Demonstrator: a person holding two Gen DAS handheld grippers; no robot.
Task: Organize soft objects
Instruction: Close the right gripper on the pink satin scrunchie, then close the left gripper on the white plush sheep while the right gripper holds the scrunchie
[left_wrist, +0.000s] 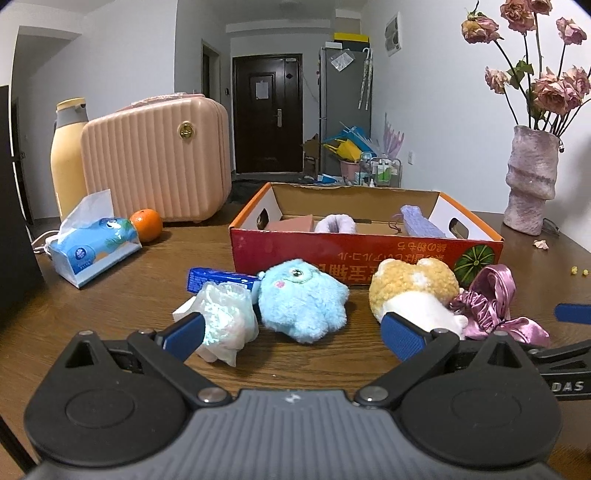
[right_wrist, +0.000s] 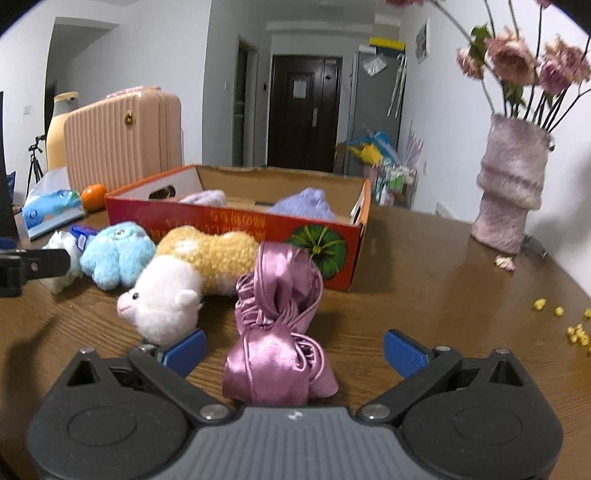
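Right gripper (right_wrist: 295, 349) spread wide; shiny pink satin scrunchie (right_wrist: 277, 332) lies on brown wooden bench (right_wrist: 424, 295) between its blue fingers, touching neither. Left gripper (left_wrist: 293, 334) spread wide, fluffy blue plush toy (left_wrist: 301, 301) just ahead. Yellow-and-white plush lamb (right_wrist: 184, 280) beside scrunchie. Red cardboard box (right_wrist: 236, 221) contents partly hidden.

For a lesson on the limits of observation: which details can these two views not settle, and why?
- Cardboard box floor: left wrist view, hidden by its red front wall.
- Blue packet: left wrist view, partly covered by the crumpled plastic bag; text too small.
- Yellow bits: right wrist view, too small to identify.
- Flowers: right wrist view, blurred, cut off at the top.
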